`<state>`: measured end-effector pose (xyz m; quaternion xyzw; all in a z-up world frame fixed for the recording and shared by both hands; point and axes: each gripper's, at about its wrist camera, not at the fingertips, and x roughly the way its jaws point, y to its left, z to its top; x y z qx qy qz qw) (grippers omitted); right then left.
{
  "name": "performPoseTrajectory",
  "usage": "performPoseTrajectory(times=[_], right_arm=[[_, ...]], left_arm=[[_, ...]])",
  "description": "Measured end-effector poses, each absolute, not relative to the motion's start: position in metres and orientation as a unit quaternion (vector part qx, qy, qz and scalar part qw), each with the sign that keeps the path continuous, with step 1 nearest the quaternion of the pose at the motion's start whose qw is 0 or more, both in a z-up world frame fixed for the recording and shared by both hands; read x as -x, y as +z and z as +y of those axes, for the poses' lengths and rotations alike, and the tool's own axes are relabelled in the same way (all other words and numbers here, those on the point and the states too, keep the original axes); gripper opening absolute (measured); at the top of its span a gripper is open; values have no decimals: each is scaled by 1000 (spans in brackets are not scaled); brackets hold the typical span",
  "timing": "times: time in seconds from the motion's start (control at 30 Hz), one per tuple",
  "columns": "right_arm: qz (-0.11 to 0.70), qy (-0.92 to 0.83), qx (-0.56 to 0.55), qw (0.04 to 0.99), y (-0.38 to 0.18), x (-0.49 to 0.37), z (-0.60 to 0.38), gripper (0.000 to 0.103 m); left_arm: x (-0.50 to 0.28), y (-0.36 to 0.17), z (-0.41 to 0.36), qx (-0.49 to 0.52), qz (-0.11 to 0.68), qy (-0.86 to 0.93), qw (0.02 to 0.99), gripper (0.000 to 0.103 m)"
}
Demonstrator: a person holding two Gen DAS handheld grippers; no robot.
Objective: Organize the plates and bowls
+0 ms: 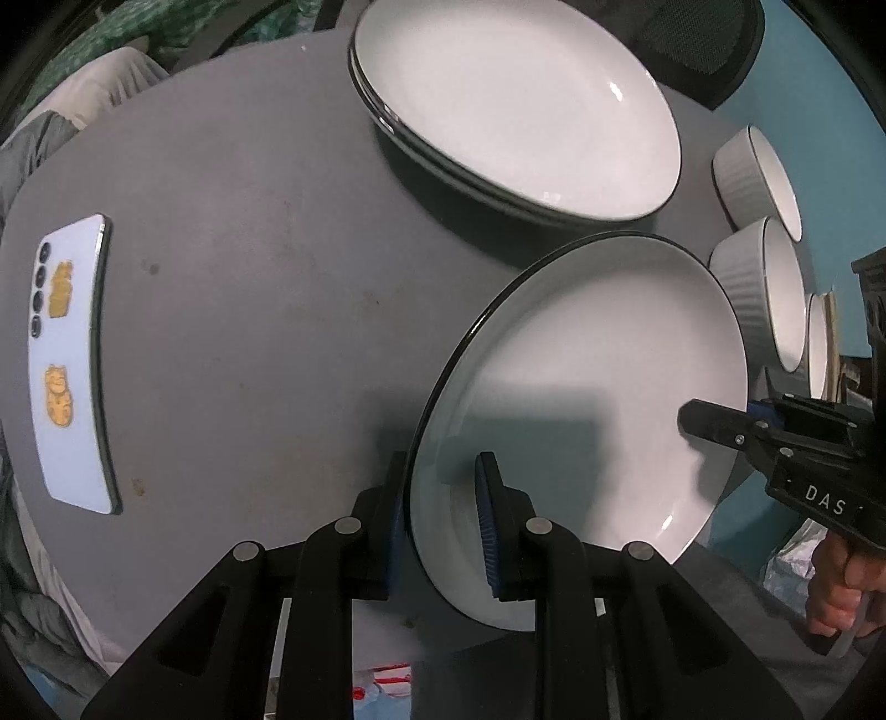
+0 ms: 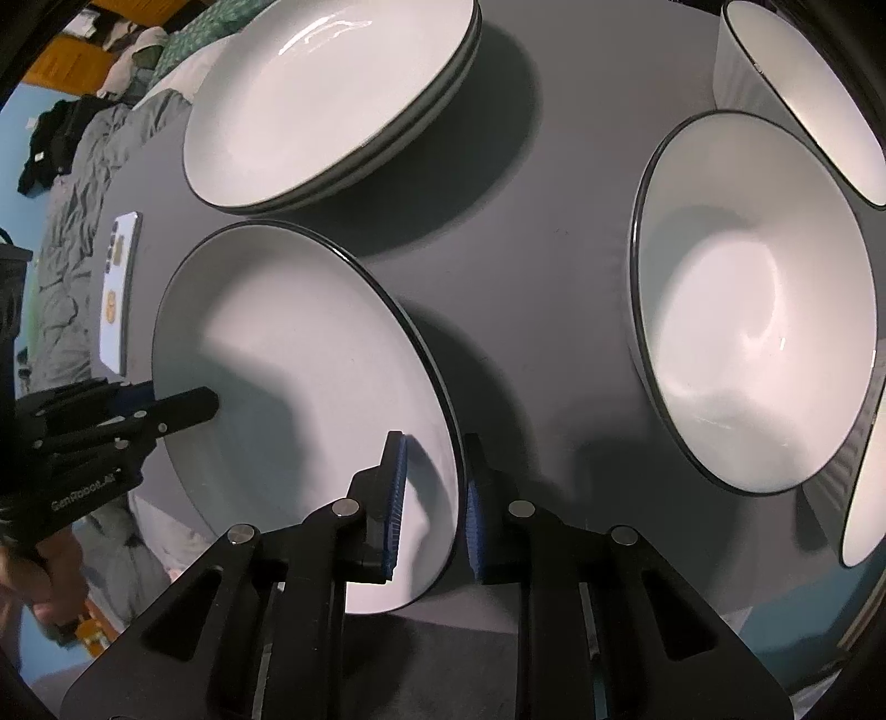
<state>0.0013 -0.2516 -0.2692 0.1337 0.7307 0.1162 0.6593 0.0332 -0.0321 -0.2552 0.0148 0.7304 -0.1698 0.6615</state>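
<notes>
A white plate with a dark rim (image 1: 598,387) (image 2: 310,354) is held between both grippers just above the grey table (image 1: 249,277). My left gripper (image 1: 443,498) is shut on its left rim; it also shows in the right wrist view (image 2: 183,407). My right gripper (image 2: 434,493) is shut on its right rim; it also shows in the left wrist view (image 1: 714,426). A stack of like plates (image 1: 515,105) (image 2: 332,99) sits behind. Ribbed white bowls (image 1: 758,177) (image 2: 753,299) stand to the right.
A white phone with gold cat stickers (image 1: 69,360) (image 2: 119,288) lies on the table's left side. Rumpled grey bedding (image 2: 72,183) lies beyond the table's left edge. A black mesh chair (image 1: 703,39) stands behind the table.
</notes>
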Motion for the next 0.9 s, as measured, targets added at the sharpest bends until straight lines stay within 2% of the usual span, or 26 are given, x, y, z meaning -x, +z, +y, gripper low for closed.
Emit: performPoseTrajectory(times=[0.43,0.9], right_arm=[[715,123,-143,673,-238,-32,-258,17],[701,131,-129,689,-234,-103,-250,17]], left_arm=[[-61,-234,-27,-15,707,-172,686,22],[-124,-229,-31,-23,686,-160,709,23]])
